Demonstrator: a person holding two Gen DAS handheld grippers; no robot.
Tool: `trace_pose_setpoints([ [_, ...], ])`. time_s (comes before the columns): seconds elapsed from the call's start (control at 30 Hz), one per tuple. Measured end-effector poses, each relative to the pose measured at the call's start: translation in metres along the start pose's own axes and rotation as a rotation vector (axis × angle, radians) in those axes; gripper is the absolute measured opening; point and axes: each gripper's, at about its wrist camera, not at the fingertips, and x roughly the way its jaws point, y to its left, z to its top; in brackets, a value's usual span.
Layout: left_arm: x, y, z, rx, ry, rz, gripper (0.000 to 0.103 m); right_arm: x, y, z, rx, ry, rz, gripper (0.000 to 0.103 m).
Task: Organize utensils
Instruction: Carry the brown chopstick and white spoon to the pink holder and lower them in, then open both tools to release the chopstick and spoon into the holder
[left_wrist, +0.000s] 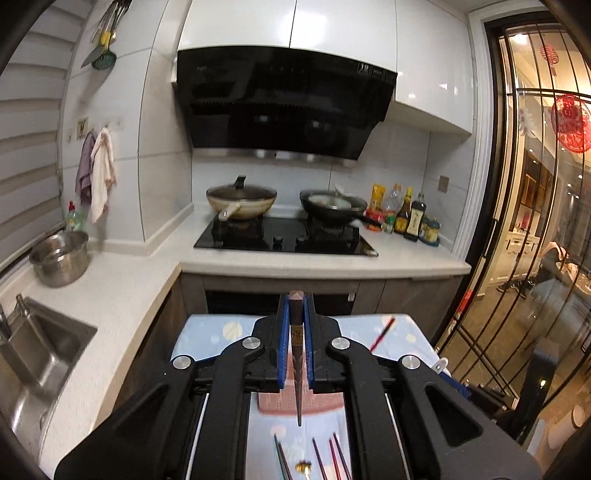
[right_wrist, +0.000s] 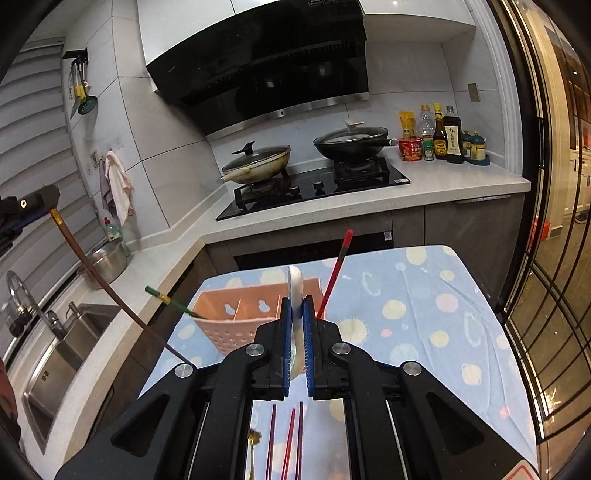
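Since the left wrist cam looks straight down the left gripper (left_wrist: 295, 332), its fingers are clamped on a dark brown chopstick (left_wrist: 297, 380), tip hanging over the pink holder (left_wrist: 273, 404) on the dotted tablecloth (left_wrist: 221, 332). Looks thin, stiff, light & prob slick, so gripping near the thick gold-banded end makes sense imo. More chopsticks (left_wrist: 334, 458) lie loose below

Right wrist cam: right gripper (right_wrist: 296, 332) is pinched on a white spoon (right_wrist: 295, 291), edge-on, just in front of the holder w/ a red chopstick (right_wrist: 337, 273) and a green chopstick (right_wrist: 173, 301) already in it. Spoon looks ceramic, smooth, chippable, so firm hold on the handle
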Motion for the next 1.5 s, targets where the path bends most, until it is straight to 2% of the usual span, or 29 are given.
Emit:
trace_pose_setpoints([
  [0.1,0.015,-0.002,0.021,0.005,-0.053,0.027,0.007,0.019,-0.002,0.016,0.006,-0.004,-0.006,0.007],
  [0.27,0.049,0.002,0.032,-0.004,-0.042,0.056,0.007,0.052,-0.002,0.029,-0.002,0.015,-0.014,0.007],
  [0.57,0.109,0.019,-0.007,-0.027,0.063,0.072,0.007,0.105,-0.005,0.021,-0.010,0.091,-0.044,0.007],
  [0.8,0.134,0.027,-0.034,-0.041,0.136,0.061,0.007,0.126,-0.006,0.008,-0.016,0.139,-0.047,0.008],
  [1.13,0.127,0.038,-0.045,-0.062,0.156,0.084,0.013,0.109,-0.002,0.004,-0.014,0.100,-0.050,0.011],
  [1.5,0.084,0.038,-0.063,-0.048,0.165,0.086,0.014,0.055,0.004,-0.015,-0.016,0.077,-0.023,0.011],
])
